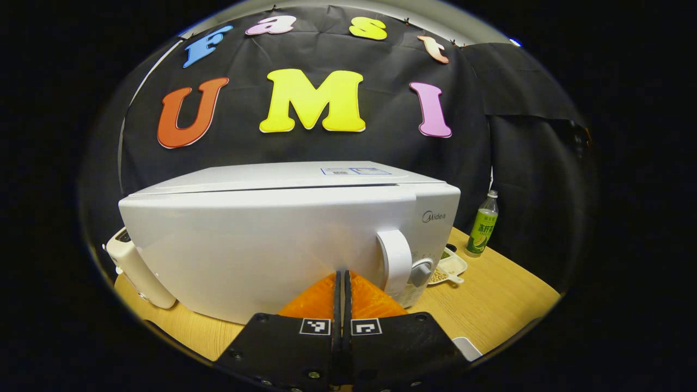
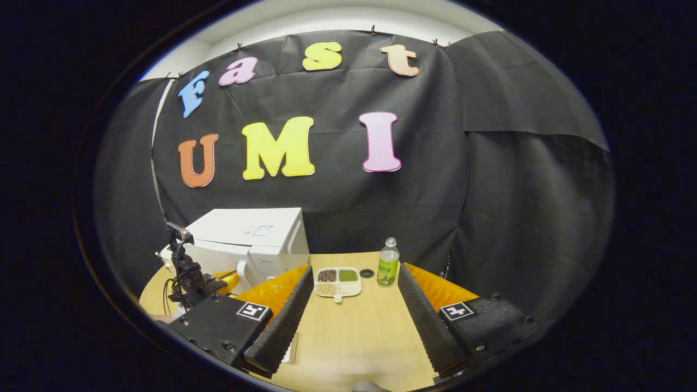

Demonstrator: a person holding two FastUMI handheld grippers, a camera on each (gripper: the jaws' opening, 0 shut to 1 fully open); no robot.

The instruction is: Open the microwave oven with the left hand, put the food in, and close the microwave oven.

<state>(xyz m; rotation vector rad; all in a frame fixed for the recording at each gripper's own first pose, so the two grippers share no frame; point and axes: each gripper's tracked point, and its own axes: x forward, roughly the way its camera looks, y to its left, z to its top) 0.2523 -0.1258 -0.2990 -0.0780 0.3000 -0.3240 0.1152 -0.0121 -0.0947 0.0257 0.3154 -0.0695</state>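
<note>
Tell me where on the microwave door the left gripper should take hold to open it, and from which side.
Grip the door handle, the upright white loop on the microwave front beside the control knob. It stands proud of the door, so fingers can likely close across it. The left gripper, shut now, should open first, then come straight in from the front.
</note>
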